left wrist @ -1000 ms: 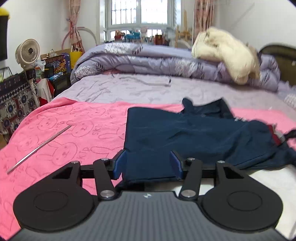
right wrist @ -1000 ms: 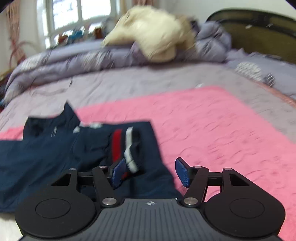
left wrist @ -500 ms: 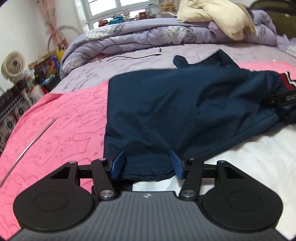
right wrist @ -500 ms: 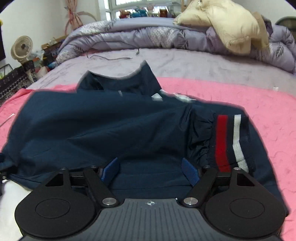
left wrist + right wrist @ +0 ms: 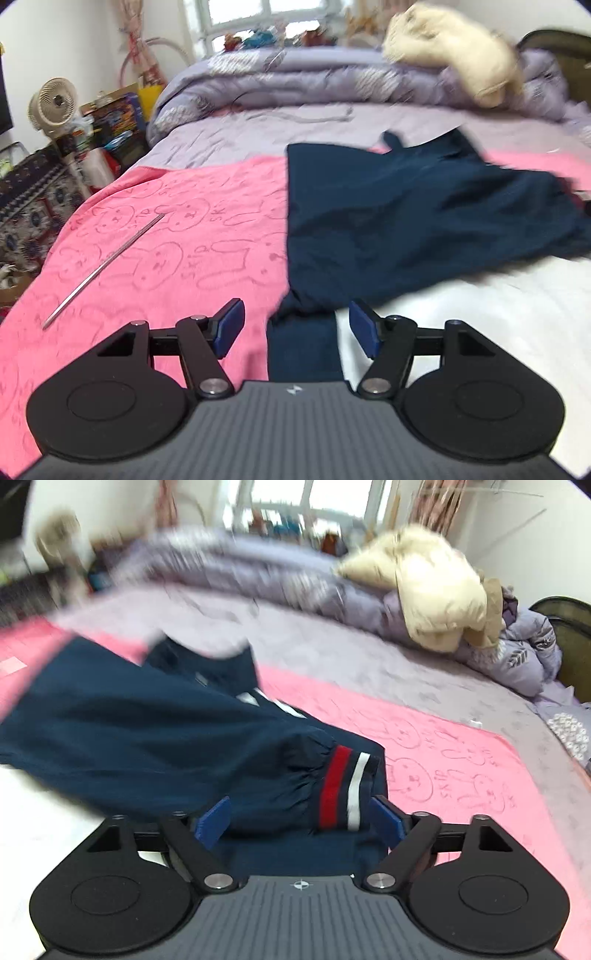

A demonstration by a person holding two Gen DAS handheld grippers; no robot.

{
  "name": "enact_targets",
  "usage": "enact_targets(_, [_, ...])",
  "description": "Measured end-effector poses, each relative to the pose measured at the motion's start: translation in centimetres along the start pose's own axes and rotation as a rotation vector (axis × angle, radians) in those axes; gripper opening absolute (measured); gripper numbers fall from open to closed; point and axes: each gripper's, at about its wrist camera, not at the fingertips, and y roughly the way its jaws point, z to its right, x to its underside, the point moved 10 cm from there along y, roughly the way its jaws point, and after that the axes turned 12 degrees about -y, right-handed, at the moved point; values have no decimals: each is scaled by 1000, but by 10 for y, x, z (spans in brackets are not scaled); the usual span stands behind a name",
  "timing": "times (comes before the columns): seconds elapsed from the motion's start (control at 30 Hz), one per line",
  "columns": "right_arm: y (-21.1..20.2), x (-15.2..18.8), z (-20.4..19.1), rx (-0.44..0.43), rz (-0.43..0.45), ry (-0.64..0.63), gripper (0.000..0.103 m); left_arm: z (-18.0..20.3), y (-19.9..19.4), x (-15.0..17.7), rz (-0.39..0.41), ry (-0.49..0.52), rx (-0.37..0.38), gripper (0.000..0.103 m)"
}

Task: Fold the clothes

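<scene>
A navy jacket (image 5: 406, 218) lies spread on a pink rabbit-print blanket (image 5: 177, 243) on the bed. My left gripper (image 5: 297, 326) is open, with the jacket's near corner lying between its blue pads, not pinched. In the right wrist view the jacket (image 5: 155, 738) is bunched, and a sleeve cuff with red and white stripes (image 5: 343, 786) lies on top. My right gripper (image 5: 301, 818) is open around the cloth by the cuff.
A thin metal rod (image 5: 103, 266) lies on the blanket to the left. A rolled lilac quilt (image 5: 332, 81) and a cream coat (image 5: 436, 590) sit at the far side. A white sheet (image 5: 480, 295) covers the near right. A fan (image 5: 51, 103) and clutter stand left of the bed.
Both grippers have pulled back and lifted slightly. The left jaws have opened wider and the jacket corner lies loose between them. The right view has swung right, and the striped cuff is now near its jaws.
</scene>
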Motion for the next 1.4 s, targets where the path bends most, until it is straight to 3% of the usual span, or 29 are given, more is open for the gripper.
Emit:
enact_targets(0.1, [-62,36,-12,-34,11,-51,93,0,-40,36,-63,38,57,68])
enact_targets(0.2, [-118,83,-34,-163,-80,-55,93,3,-76,75,-214,-10,169,68])
enact_targets(0.3, [-152,133,-52,-252,-212,-35,93,6,-103,104,-292,-48,239,76])
enact_targets(0.43, [-165,182,-69,-295,-326,-1,93,10,-106,137,-361,-15,199,76])
enact_targets(0.63, [-120,212,-82,-400,-449,129,88,20,-77,176,-515,-96,187,76])
enact_targets(0.67, [-114,217,-85,-423,-463,154,81,22,-72,178,-515,-115,190,76])
enact_targets(0.7, [-111,221,-88,-445,-474,187,66,24,-67,180,-512,-133,192,76])
enact_targets(0.73, [-109,224,-90,-462,-480,219,57,26,-62,182,-507,-141,189,75])
enact_targets(0.8, [-114,221,-89,-473,-461,268,39,31,-57,185,-494,-129,182,68])
enact_targets(0.93, [-142,208,-86,-463,-379,312,21,36,-74,175,-444,-156,241,22])
enact_targets(1.0, [-161,197,-80,-466,-324,356,17,34,-91,165,-431,-209,296,12])
enact_targets(1.07, [-186,173,-71,-496,-221,398,17,32,-116,147,-413,-282,390,11])
enact_targets(1.13, [-211,138,-55,-562,-83,454,17,30,-145,113,-332,-327,518,12])
enact_targets(1.2, [-215,106,-39,-586,6,491,17,24,-160,77,-241,-328,566,18])
enact_targets(1.3, [-198,61,-14,-580,89,532,17,15,-155,35,-119,-298,537,25])
enact_targets(1.4, [-140,41,12,-501,65,633,17,12,-131,4,-77,-330,492,32])
